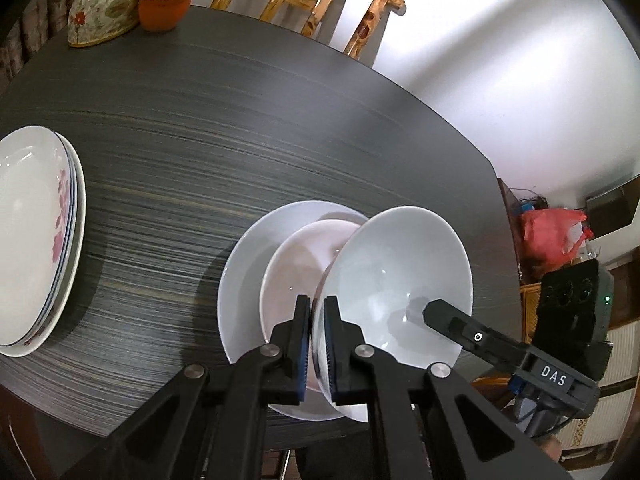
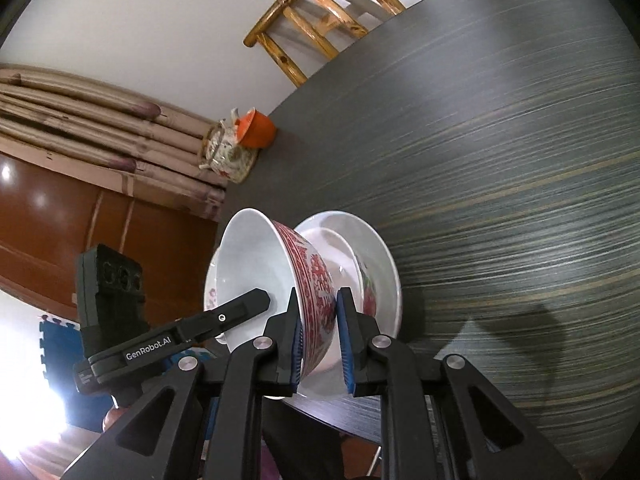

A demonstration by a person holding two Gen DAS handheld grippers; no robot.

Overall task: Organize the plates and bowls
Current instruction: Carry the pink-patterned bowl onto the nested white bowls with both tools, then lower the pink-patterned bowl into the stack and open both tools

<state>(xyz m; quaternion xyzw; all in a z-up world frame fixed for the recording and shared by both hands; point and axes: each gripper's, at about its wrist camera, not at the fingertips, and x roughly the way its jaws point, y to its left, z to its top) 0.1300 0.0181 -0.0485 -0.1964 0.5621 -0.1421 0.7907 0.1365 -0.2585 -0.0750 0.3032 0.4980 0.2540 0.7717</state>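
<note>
Both grippers pinch one tilted bowl (image 2: 280, 280) by its rim, left gripper (image 1: 318, 344) nearly closed, right gripper (image 2: 320, 340) wider, just above the white plates (image 1: 244, 264) at the counter (image 1: 240, 120) edge; unequal pull could slip it.

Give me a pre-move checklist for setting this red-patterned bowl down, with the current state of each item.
1. Left gripper clamped on the bowl rim: ok, its pads pinch the wall.
2. Right gripper clamped on the same bowl: ok, fingers press the red-patterned outside and the inner wall.
3. Bowl level: not ok, it is tipped well onto its side in both views.
4. Landing spot: ok, the white plate with a smaller dish in it lies right beside the bowl.
5. Bowl clear of that dish: cannot tell, the bowl's edge overlaps it in view.
6. Plate stack and teapot out of the way: ok, both sit far off.
</note>
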